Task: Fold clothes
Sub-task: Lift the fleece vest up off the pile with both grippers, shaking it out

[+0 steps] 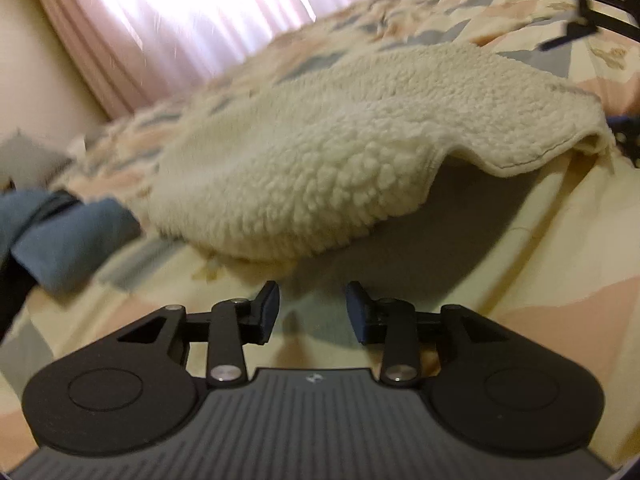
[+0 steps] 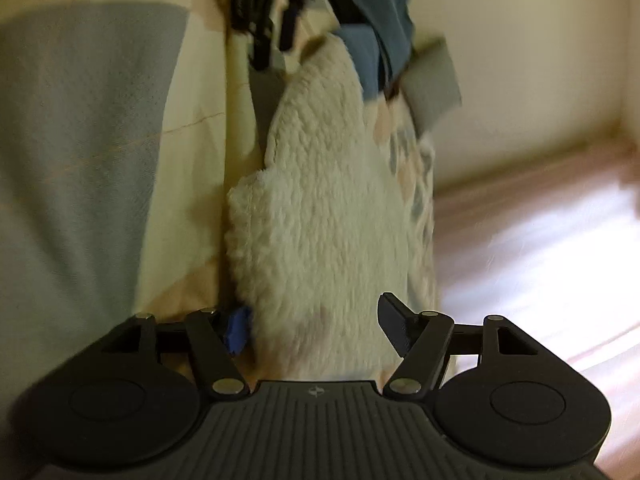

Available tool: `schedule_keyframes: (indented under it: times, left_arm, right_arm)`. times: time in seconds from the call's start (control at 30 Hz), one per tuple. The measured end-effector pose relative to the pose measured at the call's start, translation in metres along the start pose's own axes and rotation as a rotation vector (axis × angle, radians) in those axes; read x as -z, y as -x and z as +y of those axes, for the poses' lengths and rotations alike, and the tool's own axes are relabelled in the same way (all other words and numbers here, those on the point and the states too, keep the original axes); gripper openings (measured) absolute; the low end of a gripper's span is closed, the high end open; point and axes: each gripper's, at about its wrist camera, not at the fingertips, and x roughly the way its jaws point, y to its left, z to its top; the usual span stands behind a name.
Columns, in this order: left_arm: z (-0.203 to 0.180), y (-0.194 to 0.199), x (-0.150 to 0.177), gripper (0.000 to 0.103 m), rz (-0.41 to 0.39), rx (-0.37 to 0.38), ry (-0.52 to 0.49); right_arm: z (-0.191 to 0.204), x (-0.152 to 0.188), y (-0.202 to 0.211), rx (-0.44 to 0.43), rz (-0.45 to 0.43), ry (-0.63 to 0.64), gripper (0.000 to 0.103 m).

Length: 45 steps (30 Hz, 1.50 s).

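Observation:
A cream fleece garment [image 1: 332, 148] lies on a patchwork bedcover [image 1: 540, 248]. Its near hem is lifted off the cover on the right and casts a shadow underneath. My left gripper [image 1: 313, 312] is open just short of the fleece's near edge, with nothing between its fingers. In the right wrist view the fleece [image 2: 320, 208] runs away from the camera. My right gripper [image 2: 316, 330] is open wide, with the end of the fleece lying between its fingers. My left gripper [image 2: 268, 12] shows at the fleece's far end.
Blue clothes [image 1: 60, 232] are piled left of the fleece, also visible as the blue clothes [image 2: 380, 20] with a grey item [image 2: 434, 80] beside them. Pink curtains [image 1: 192, 12] hang behind the bed. Black hardware [image 1: 596, 12] pokes in at the top right.

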Motion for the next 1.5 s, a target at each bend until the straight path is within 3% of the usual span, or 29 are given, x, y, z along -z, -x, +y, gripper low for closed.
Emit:
schedule_keyframes:
  times: [0.07, 0.1, 0.17, 0.37, 0.53, 0.67, 0.83, 0.9, 1.07, 1.3, 1.43, 1.5]
  left_arm:
    - [-0.005, -0.002, 0.006, 0.033, -0.043, -0.014, -0.002]
    - [-0.007, -0.003, 0.008, 0.033, -0.06, -0.022, 0.002]
    - [-0.013, -0.001, 0.013, 0.033, -0.073, -0.047, -0.006]
    - [-0.026, 0.019, 0.009, 0.034, -0.068, -0.073, -0.013]
    - [-0.036, 0.053, -0.002, 0.036, -0.114, -0.117, -0.017]
    - [-0.05, 0.097, -0.013, 0.038, -0.169, -0.151, 0.014]
    - [-0.076, 0.156, -0.01, 0.042, -0.228, -0.127, 0.125]
    - [-0.094, 0.17, -0.004, 0.042, -0.223, -0.127, 0.111]
    - [-0.152, 0.194, 0.018, 0.043, -0.228, -0.109, -0.075]
    - [-0.21, 0.192, 0.004, 0.043, -0.226, -0.052, -0.176]
    - [-0.242, 0.16, -0.016, 0.045, -0.19, -0.089, -0.167]
    - [-0.253, 0.141, -0.023, 0.052, -0.176, -0.13, -0.178]
  right_arm:
    - [0.001, 0.003, -0.007, 0.004, -0.039, 0.026, 0.049]
    - [0.0, 0.004, -0.009, -0.004, -0.05, 0.029, 0.032]
    - [-0.001, 0.007, -0.009, -0.002, -0.051, 0.04, 0.011]
    - [-0.073, 0.005, 0.01, 0.043, -0.034, -0.282, 0.008]
    - [-0.142, 0.004, 0.038, 0.106, -0.023, -0.538, 0.007]
    - [-0.185, -0.013, 0.084, 0.181, -0.012, -0.669, 0.007]
    - [-0.204, -0.044, 0.161, 0.23, 0.009, -0.755, 0.007]
    - [-0.202, -0.049, 0.191, 0.254, 0.036, -0.756, 0.007]
    - [-0.165, -0.047, 0.231, 0.26, 0.136, -0.768, 0.008]
    - [-0.106, -0.004, 0.232, 0.245, 0.28, -0.931, 0.009]
    - [-0.109, 0.015, 0.214, 0.25, 0.281, -0.996, 0.011]
    - [-0.114, 0.029, 0.202, 0.255, 0.298, -1.014, 0.012]
